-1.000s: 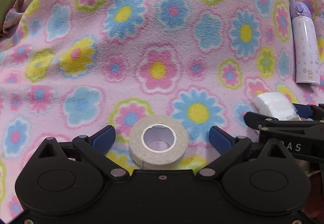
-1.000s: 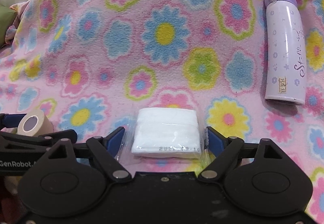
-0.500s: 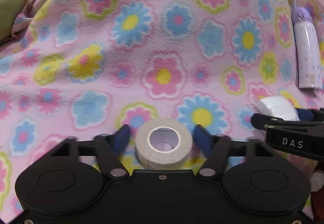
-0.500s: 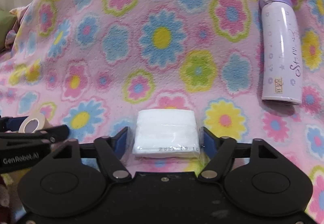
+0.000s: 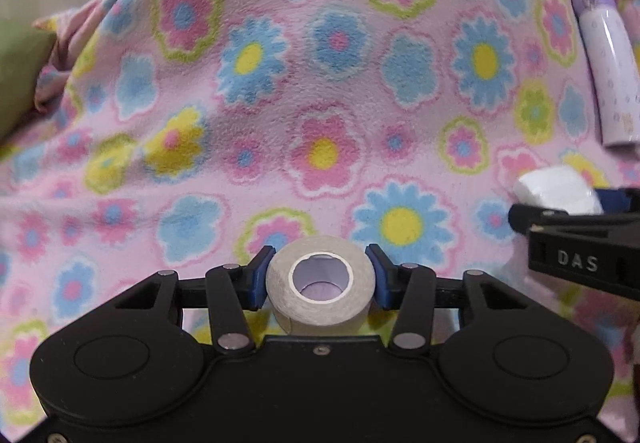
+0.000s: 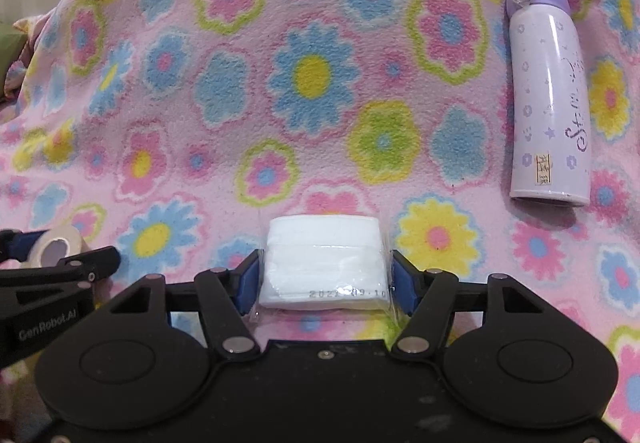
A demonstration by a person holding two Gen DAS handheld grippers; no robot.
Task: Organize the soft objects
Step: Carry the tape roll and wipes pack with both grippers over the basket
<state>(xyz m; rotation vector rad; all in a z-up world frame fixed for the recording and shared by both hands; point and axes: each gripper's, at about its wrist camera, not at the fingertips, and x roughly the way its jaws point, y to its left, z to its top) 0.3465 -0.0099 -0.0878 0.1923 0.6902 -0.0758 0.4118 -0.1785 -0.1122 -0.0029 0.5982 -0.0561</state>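
Observation:
A beige roll of tape [image 5: 320, 319] lies on the flowered pink fleece blanket [image 5: 320, 91], its hole facing up. My left gripper [image 5: 320, 271] is shut on it, with a blue pad against each side. A white packet of folded pads in clear wrap [image 6: 324, 243] sits between the fingers of my right gripper [image 6: 325, 281]. Those jaws are closing and the pads touch the wrap on both sides. In the right wrist view the roll [image 6: 70, 239] shows at the far left. In the left wrist view the packet [image 5: 556, 191] shows at the right.
A lilac and white bottle [image 6: 548, 103] lies on the blanket at the right, cap pointing away. A green cushion [image 5: 16, 75] shows past the blanket's left edge. The blanket rises towards the back.
The left jaws went from wide apart to shut on the tape roll, and its view tipped slightly. The right jaws narrowed onto the white packet. The right hand stayed put.

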